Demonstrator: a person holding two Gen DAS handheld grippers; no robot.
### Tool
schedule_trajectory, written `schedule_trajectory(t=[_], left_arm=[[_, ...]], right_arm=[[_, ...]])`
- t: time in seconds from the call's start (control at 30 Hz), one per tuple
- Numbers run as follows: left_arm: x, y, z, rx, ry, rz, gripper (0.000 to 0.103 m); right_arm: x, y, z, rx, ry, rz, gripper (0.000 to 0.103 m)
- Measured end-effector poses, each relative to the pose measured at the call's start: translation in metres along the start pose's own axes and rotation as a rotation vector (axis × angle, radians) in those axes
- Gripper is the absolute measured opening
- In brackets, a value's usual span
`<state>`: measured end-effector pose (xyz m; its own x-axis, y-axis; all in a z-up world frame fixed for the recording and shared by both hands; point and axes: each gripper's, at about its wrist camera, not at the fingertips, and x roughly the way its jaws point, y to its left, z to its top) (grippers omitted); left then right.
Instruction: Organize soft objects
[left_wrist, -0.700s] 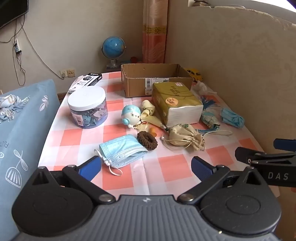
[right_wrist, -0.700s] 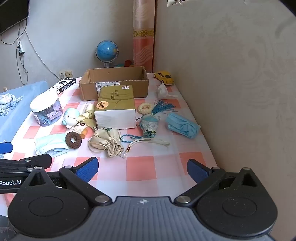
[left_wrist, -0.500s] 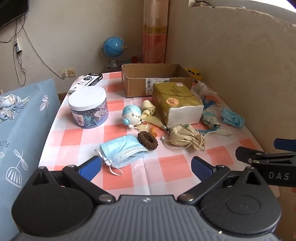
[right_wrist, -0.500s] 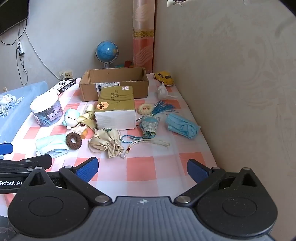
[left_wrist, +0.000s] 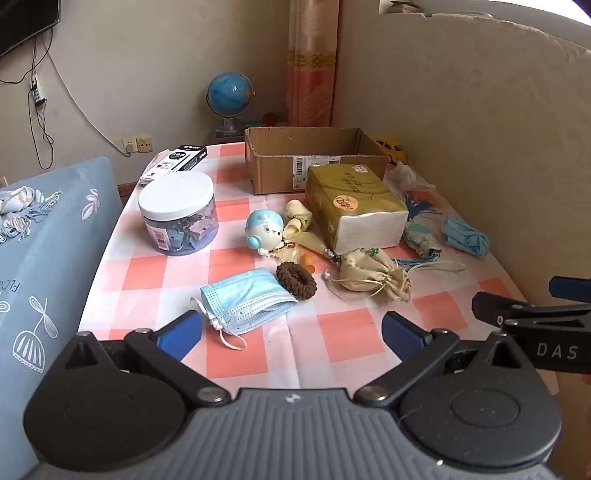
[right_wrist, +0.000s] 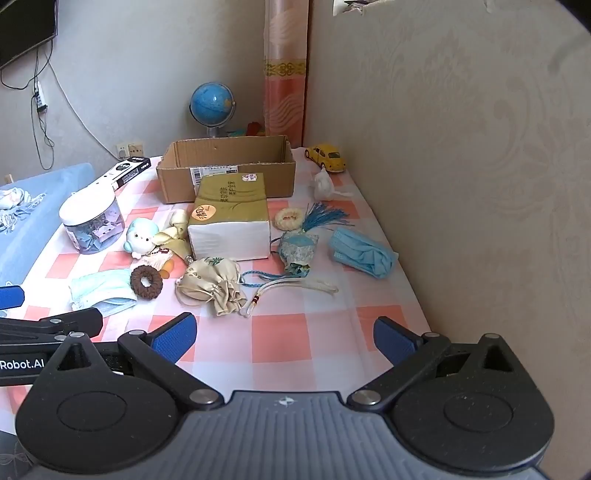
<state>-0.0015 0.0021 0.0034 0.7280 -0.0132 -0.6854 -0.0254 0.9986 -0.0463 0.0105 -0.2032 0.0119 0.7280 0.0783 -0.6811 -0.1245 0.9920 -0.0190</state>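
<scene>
Your left gripper (left_wrist: 291, 334) and right gripper (right_wrist: 284, 338): both spread wide, empty, above near table edge. Flat mask (left_wrist: 245, 297) by near-left edge beside brown scrunchie (left_wrist: 296, 277); drawstring pouch (right_wrist: 212, 284) mid-table; cardboard box (right_wrist: 227, 171) at far edge.

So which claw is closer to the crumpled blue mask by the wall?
The right claw. The crumpled mask lies just ahead of it, slightly to its right. The left claw sits farther over, with the mask far off to its right.

matt cardboard box (left_wrist: 314, 162), seemingly cloth pouch (left_wrist: 371, 273)
</scene>
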Motion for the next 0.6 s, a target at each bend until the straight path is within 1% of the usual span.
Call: schedule_trajectory(t=[0.6], left_arm=[[-0.0008, -0.0024, 0.004, -0.004, -0.01, 0.0, 0.103]], right_arm=[[-0.0063, -0.0023, 0.0027, -0.003, -0.02, -0.017, 0.103]])
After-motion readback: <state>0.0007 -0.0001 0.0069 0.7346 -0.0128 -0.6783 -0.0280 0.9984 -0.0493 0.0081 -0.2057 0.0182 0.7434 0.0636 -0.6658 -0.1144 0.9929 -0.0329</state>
